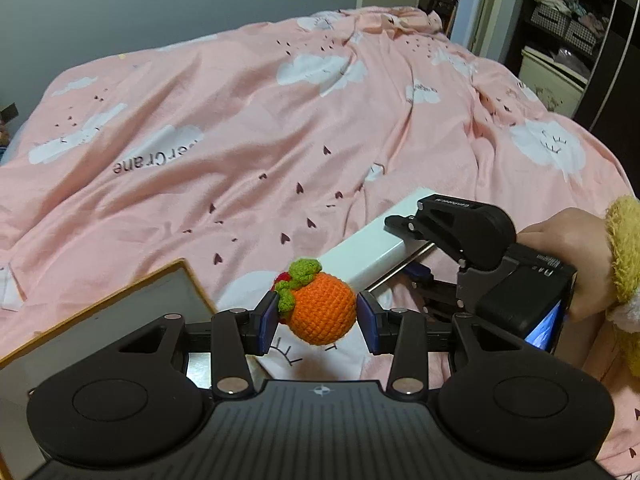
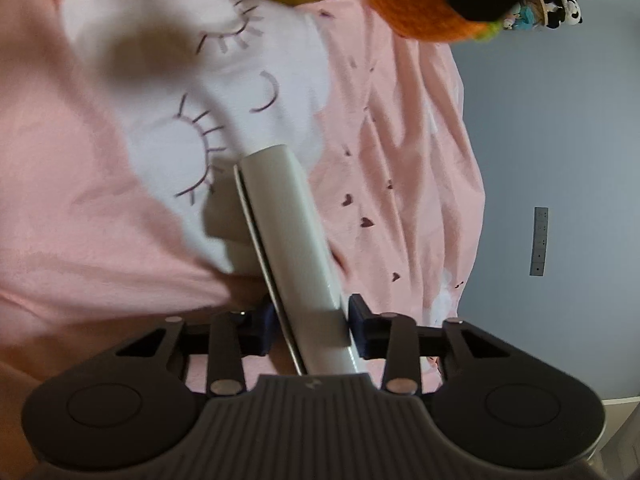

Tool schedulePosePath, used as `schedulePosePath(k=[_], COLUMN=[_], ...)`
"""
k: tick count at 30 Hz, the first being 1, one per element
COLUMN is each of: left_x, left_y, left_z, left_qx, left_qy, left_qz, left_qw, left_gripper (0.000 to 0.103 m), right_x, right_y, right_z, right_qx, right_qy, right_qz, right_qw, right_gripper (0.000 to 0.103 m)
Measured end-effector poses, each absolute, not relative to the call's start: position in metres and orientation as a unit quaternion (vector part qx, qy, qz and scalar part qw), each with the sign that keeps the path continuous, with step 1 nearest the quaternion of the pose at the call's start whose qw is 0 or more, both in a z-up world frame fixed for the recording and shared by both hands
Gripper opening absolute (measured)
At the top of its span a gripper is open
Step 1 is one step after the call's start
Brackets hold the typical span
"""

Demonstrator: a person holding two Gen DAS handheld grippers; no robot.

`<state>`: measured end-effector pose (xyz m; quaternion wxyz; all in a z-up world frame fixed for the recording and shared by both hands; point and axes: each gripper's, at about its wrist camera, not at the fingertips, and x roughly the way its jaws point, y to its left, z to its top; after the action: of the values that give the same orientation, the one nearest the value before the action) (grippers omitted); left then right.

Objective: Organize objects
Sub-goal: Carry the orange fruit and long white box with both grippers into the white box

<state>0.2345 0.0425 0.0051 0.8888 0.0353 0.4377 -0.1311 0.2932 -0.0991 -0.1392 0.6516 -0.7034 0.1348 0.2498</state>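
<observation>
The left gripper (image 1: 317, 322) clamps a crocheted orange (image 1: 322, 309) at lower centre. The right gripper (image 2: 312, 328) grips a white box (image 2: 292, 248) above the pink bed (image 2: 80, 220).

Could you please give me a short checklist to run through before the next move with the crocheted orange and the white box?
1. Left gripper jaws closed on the orange crocheted fruit with green leaves: ok.
2. Fruit lifted off the pink cloud-print duvet: ok.
3. Right gripper jaws pressing both sides of the long white rectangular box: ok, seemingly.
4. Box clear of the duvet: cannot tell.
5. Shallow gold-rimmed tray unobstructed: cannot tell, partly hidden.
</observation>
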Motion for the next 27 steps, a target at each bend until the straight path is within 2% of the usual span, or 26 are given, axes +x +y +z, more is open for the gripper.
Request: schedulePosePath(k=[4, 15, 27], left_x=[0.221, 0.169, 0.150], left_y=[0.054, 0.099, 0.123], left_z=[0.020, 0.057, 0.004], left_qx=[0.029, 0.053, 0.158], left_qy=[0.428, 0.441, 0.549], left_qz=[-0.124, -0.091, -0.072], left_qw=[0.895, 0.891, 0.817], left_gripper=[0.048, 0.048, 0.048], right_x=[0.279, 0.211, 0.159], right_y=[-0.100, -0.096, -0.049], right_z=[-0.123, -0.050, 0.019], right_qx=[-0.704, -0.682, -0.608], right_qy=[0.116, 0.049, 0.019], right_qz=[0.255, 0.277, 0.402], right_qw=[0.653, 0.675, 0.685], right_gripper=[0.031, 0.031, 0.031])
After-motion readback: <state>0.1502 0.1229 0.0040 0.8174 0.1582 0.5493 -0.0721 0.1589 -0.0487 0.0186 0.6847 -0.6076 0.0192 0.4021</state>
